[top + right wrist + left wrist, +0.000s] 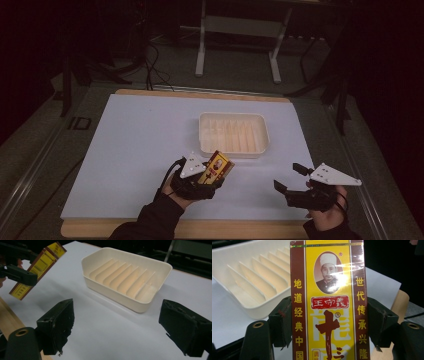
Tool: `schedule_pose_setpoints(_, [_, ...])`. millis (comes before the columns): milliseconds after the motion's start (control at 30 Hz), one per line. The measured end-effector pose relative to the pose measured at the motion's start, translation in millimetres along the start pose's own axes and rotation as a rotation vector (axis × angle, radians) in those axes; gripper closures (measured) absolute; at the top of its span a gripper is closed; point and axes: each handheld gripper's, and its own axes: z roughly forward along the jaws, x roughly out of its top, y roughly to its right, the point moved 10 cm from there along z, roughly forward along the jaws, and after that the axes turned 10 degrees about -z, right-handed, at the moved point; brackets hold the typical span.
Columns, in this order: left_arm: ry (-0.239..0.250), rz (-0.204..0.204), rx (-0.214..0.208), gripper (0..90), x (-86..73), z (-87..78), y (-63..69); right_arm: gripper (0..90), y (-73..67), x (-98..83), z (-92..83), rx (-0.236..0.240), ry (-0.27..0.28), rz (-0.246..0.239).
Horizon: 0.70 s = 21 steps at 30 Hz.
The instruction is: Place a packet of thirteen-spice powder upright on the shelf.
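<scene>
A yellow and brown seasoning box with a printed portrait is clamped between the jaws of my left gripper, held just above the table near the front of a cream ribbed tray. In the left gripper view the box stands upright between both jaws, with the tray behind it to the left. My right gripper hovers open at the table's front right, nothing between its jaws. From the right gripper view the tray lies ahead, and the box sits at the upper left in the other gripper.
The white table mat lies on a wooden board whose edge shows at the front. A metal stand rises on the dark floor beyond the table. Cables trail on the floor at the back left.
</scene>
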Motion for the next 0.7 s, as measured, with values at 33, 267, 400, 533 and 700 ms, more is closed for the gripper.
schedule_pose_setpoints(33, [0.001,0.003,-0.005,32.5,0.1,1.0,0.8,13.0,0.1,1.5,0.9,-0.006,-0.002,0.003])
schedule_pose_setpoints(267, [0.019,0.018,-0.011,32.5,1.4,7.5,5.8,12.1,-7.0,15.5,5.9,0.027,0.003,0.016])
schedule_pose_setpoints(400, [0.038,0.028,-0.034,32.6,3.8,9.4,10.0,12.0,-13.1,18.1,10.0,0.041,-0.009,0.009])
schedule_pose_setpoints(533, [0.066,0.034,-0.043,32.5,7.2,12.1,12.8,12.0,-19.7,24.5,13.7,0.045,-0.001,0.006])
schedule_pose_setpoints(700, [0.081,0.018,-0.056,32.5,10.0,15.2,15.8,10.7,-29.7,39.6,14.9,0.055,0.018,0.033])
